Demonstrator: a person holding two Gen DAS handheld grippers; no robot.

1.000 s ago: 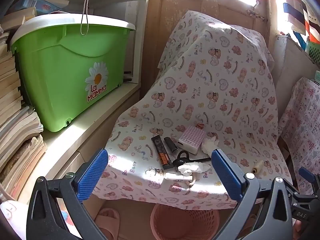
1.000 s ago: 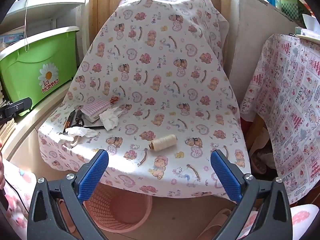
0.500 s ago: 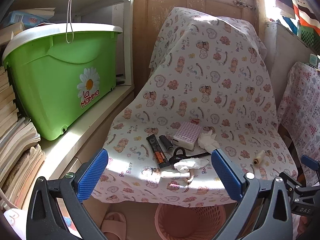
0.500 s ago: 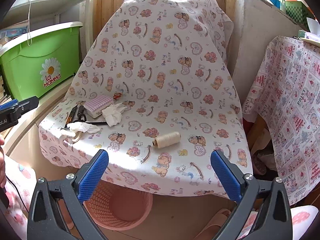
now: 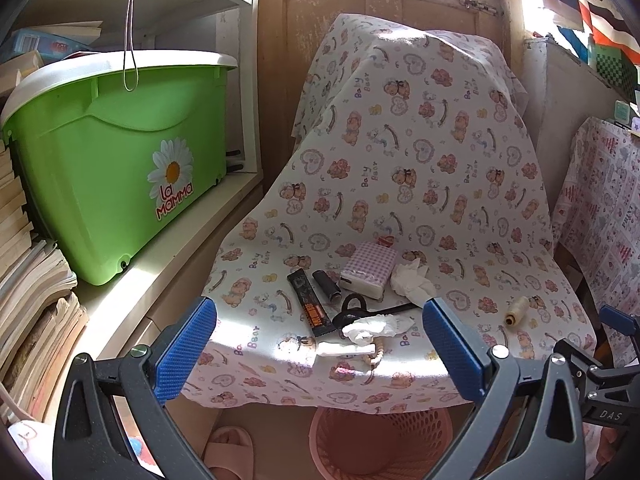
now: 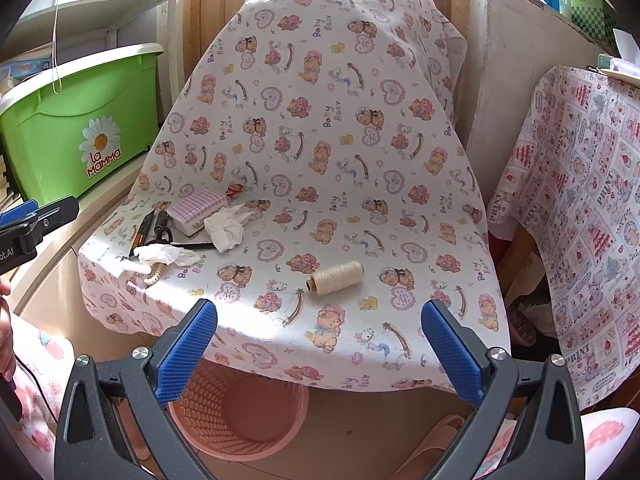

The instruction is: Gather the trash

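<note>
- Two crumpled tissues are lying on the sheet-covered chair seat: one crumpled tissue (image 6: 226, 229) is sitting just beside the purple checked packet (image 6: 196, 208), and a second tissue wad (image 5: 376, 327) is resting near the front edge, lying over the black scissors (image 5: 354, 310).
- Both wads are looking very light, soft and easily crushed; they will probably be giving way under any squeeze, so a pinch across the raised bulk of the crumple is likely serving better than a grab at a thin loose corner, which could be tearing or slipping out.
- The front wad is touching the scissors and a small beaded string (image 5: 378, 356), so taking it from its upper fold is probably avoiding dragging those along.
- A pale rolled scrap (image 5: 344, 349) is lying at the seat's front edge; whether it is paper cannot be told.
- A dark wrapper strip (image 5: 310, 304), a black lighter (image 5: 326, 285) and a cream thread spool (image 6: 335, 278) are also lying on the seat, the spool well apart from the tissues.
- The pink basket (image 6: 240, 412) is standing on the floor below the seat's front edge.
- The left gripper (image 5: 318, 348) is hovering before the front wad, its fingers spread wide and holding nothing.
- The right gripper (image 6: 318, 350) is hanging above the basket, fingers likewise wide apart and empty.
</note>
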